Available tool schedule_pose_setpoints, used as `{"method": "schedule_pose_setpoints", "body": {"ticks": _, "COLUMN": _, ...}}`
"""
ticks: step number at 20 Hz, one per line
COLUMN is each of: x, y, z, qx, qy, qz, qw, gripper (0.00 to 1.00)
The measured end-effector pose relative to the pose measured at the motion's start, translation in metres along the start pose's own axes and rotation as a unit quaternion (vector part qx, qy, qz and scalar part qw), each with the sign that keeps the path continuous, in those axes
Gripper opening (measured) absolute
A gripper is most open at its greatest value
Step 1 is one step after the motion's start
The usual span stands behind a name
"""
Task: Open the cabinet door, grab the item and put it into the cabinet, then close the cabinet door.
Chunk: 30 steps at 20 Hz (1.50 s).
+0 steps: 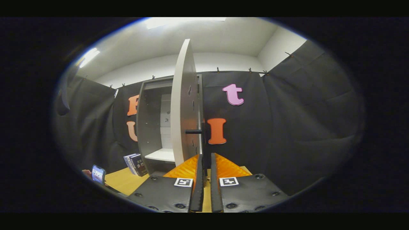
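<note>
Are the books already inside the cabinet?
No. The books stand on the table beside the open cabinet, left of the gripper.

My gripper (206, 169) carries two dark flat plates, one per side, each dotted with round screw heads along its edges. A small square black-and-white marker sits on the far inner corner of each plate. Ribbed orange wedges rise beyond them, flanking two long narrow fingers (198, 185).
</note>
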<state>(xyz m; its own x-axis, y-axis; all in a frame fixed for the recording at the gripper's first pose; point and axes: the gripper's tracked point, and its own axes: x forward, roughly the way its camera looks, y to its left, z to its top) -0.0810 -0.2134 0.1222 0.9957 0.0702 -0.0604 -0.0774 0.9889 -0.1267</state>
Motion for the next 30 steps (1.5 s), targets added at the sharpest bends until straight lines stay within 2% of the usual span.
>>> {"method": "schedule_pose_setpoints", "body": {"ticks": 2, "x": -0.025, "y": 0.014, "z": 0.003, "qx": -0.001, "qy": -0.009, "qz": -0.019, "qw": 1.0, "gripper": 0.12}}
{"method": "schedule_pose_setpoints", "body": {"ticks": 5, "x": -0.054, "y": 0.056, "z": -0.002, "qx": 0.002, "qy": -0.026, "qz": -0.019, "qw": 0.999, "gripper": 0.12}}
{"method": "schedule_pose_setpoints", "body": {"ticks": 10, "x": -0.06, "y": 0.133, "z": -0.028, "qx": 0.002, "qy": -0.02, "qz": -0.004, "qw": 1.0, "gripper": 0.11}}
{"method": "schedule_pose_setpoints", "body": {"ticks": 13, "x": -0.039, "y": 0.163, "z": -0.056, "qx": 0.005, "qy": -0.001, "qz": -0.005, "qw": 1.0, "gripper": 0.29}}
{"method": "schedule_pose_setpoints", "body": {"ticks": 18, "x": 0.01, "y": 0.213, "z": -0.117, "qx": 0.016, "qy": 0.049, "qz": 0.018, "qw": 0.999, "gripper": 0.6}}
{"method": "schedule_pose_setpoints", "body": {"ticks": 23, "x": 0.071, "y": 0.229, "z": -0.23, "qx": 0.017, "qy": 0.137, "qz": 0.001, "qw": 0.99, "gripper": 0.91}}
{"method": "schedule_pose_setpoints", "body": {"ticks": 26, "x": 0.095, "y": 0.228, "z": -0.306, "qx": 0.044, "qy": 0.2, "qz": -0.015, "qw": 0.979, "gripper": 0.91}}
{"method": "schedule_pose_setpoints", "body": {"ticks": 30, "x": 0.1, "y": 0.223, "z": -0.402, "qx": 0.071, "qy": 0.284, "qz": -0.033, "qw": 0.956, "gripper": 0.91}}
